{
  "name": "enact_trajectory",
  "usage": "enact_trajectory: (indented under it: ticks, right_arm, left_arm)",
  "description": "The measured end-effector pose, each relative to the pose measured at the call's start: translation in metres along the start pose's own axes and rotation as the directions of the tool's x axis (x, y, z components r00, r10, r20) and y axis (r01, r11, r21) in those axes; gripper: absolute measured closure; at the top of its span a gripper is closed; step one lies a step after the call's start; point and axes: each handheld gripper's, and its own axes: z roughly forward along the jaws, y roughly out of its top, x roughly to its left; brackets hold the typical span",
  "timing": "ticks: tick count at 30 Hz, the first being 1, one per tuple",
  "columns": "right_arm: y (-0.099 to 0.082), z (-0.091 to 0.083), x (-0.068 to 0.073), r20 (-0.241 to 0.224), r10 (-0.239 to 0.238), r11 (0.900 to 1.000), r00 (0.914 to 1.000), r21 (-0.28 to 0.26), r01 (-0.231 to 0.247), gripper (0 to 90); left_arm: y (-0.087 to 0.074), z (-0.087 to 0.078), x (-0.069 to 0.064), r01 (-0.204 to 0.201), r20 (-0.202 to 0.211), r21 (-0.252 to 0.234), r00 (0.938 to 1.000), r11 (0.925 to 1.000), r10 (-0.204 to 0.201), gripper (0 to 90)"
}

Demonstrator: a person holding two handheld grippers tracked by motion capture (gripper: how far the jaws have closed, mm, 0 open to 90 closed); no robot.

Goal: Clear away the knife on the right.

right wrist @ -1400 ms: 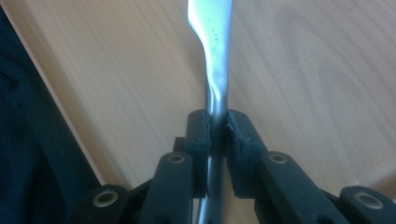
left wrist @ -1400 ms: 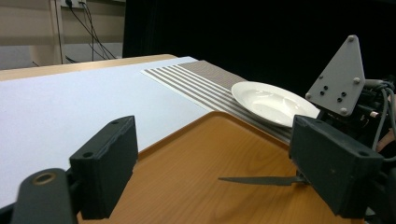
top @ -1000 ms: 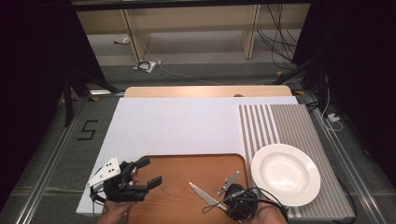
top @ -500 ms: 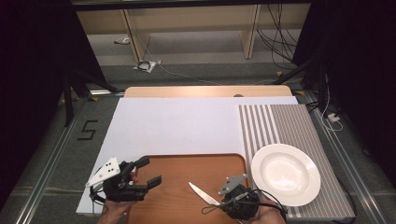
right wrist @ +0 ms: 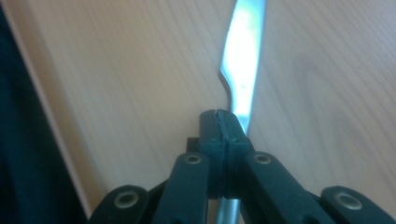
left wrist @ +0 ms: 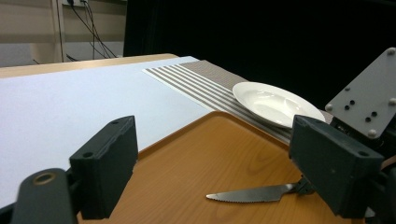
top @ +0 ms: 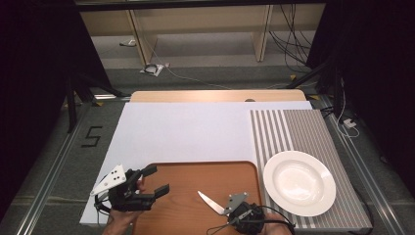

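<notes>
A steel knife (top: 210, 202) with a serrated blade lies low over the wooden board (top: 195, 174), tip pointing left and away. My right gripper (top: 234, 211) is shut on its handle at the board's near edge. In the right gripper view the jaws (right wrist: 219, 126) are pressed together around the handle, and the blade (right wrist: 243, 51) runs on past them. My left gripper (top: 155, 180) hovers open over the board's left part with nothing between its fingers. From the left gripper view, the knife (left wrist: 252, 192) lies beyond the open jaws (left wrist: 219, 172). I cannot tell if the blade touches the board.
A white plate (top: 299, 182) rests on the striped placemat (top: 288, 127) right of the board; the left gripper view has the same plate (left wrist: 275, 102) at its right. A white sheet (top: 195, 129) covers the table behind the board. The table's near edge is close under both hands.
My right gripper has shifted slightly toward the near edge with the knife still in it. The left gripper has stayed where it was, open.
</notes>
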Motion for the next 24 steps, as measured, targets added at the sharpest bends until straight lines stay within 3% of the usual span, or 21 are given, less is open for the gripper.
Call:
enact_trajectory:
  ticks: [4, 7, 16, 24]
  right_arm:
    - [-0.001, 0.001, 0.001, 0.038, -0.007, 0.9997, 0.9993, 0.024, 0.007, 90.0]
    - [-0.003, 0.000, -0.002, 0.038, -0.004, 0.9997, 0.9993, 0.025, 0.003, 90.0]
    - [-0.017, -0.007, -0.013, 0.062, 0.055, 0.9981, 0.9965, 0.024, -0.057, 90.0]
    - [-0.026, -0.010, -0.018, 0.076, 0.080, 0.9963, 0.9939, 0.025, -0.082, 90.0]
  left_arm:
    - [0.000, 0.000, 0.000, 0.000, -0.001, 0.001, 1.0000, 1.0000, 0.000, 15.6]
    - [0.000, 0.000, 0.001, -0.001, -0.002, 0.001, 1.0000, 1.0000, 0.001, 15.6]
    - [0.000, -0.001, 0.001, -0.003, 0.000, -0.001, 1.0000, 1.0000, 0.003, 15.6]
    - [0.000, -0.001, 0.000, -0.001, -0.001, -0.001, 1.0000, 1.0000, 0.001, 15.6]
